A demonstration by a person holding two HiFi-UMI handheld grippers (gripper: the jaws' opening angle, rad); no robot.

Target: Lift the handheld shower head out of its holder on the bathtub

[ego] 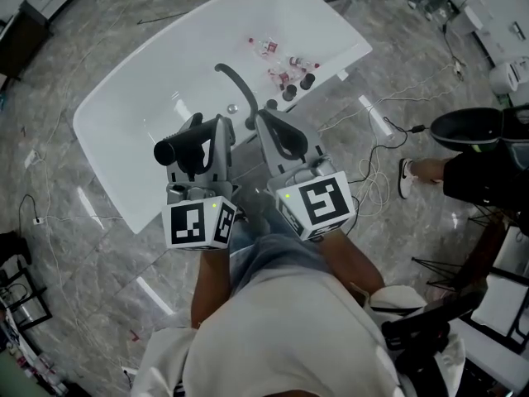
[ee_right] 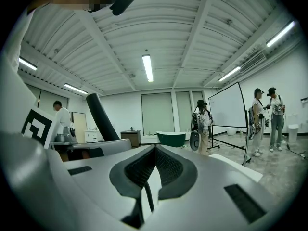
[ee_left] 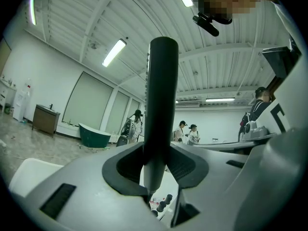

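Left gripper [ego: 208, 127] observed with jaws closed on the handheld shower head [ego: 177, 148]; in the left gripper view the dark wand [ee_left: 161, 105] is seen upright between the two pads [ee_left: 185, 167], clamped near its lower end, with the gripper [ee_left: 156, 150] pointing about level. In the head view the shower head is held clear above the near rim of the white bathtub [ego: 165, 64], its dark round end turned to the left. Right gripper [ego: 269, 123] is recorded just beside the left one, over the same rim; in the right gripper view its jaws [ee_right: 154, 148] are seen brought together at the tips with nothing pressed between the pads. The wand is also noted in that view, slanting up at left [ee_right: 101, 117]. A curved dark tube [ego: 235, 83] is seen arching over the tub just beyond both grippers; whether it is touched cannot be told. Small bottles and dark caps [ego: 285, 66] are noted lying in the far end of the tub. Grey marbled floor [ego: 99, 23] is seen round the tub.
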